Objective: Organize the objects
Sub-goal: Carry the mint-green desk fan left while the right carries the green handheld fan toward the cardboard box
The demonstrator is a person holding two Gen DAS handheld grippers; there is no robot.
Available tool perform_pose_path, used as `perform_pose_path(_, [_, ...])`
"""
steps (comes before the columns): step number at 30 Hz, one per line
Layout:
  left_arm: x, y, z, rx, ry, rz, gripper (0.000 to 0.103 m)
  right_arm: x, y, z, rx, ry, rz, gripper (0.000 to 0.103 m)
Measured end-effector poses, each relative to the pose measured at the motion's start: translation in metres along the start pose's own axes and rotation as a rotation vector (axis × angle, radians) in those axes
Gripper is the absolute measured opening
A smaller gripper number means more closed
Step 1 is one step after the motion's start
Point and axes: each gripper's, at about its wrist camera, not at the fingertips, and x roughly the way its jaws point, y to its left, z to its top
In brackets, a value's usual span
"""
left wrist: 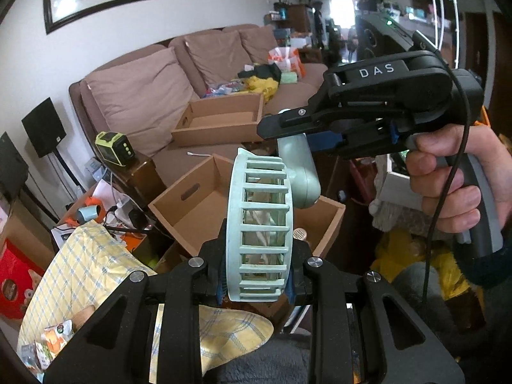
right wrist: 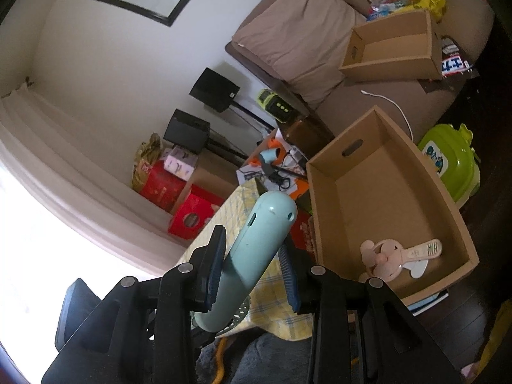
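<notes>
Left gripper (left wrist: 256, 284): jaws nearly closed, clamping the cage of a mint handheld fan (left wrist: 260, 227) edge-on. Right gripper (right wrist: 252, 272): jaws narrowly parted, pressing the fan's handle (right wrist: 256, 249), probably to share the load and steer it. The fan hangs in the air between both. At two o'clock of the right jaws lies the near cardboard box (right wrist: 454, 224), holding a pink fan (right wrist: 393, 256), the likely destination. A second box (left wrist: 220, 121) rests on the sofa (left wrist: 134, 96) at twelve o'clock. A yellow checked cloth (left wrist: 83, 265) crowds seven o'clock.
</notes>
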Motion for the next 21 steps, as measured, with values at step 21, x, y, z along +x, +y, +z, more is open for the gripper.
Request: perform_pose_path(21, [0.086, -0.024, 0.006, 0.001, 0.144, -0.127, 0.025, -0.006, -0.086, 0.004, 0.111, -0.016, -0.078, 0.034])
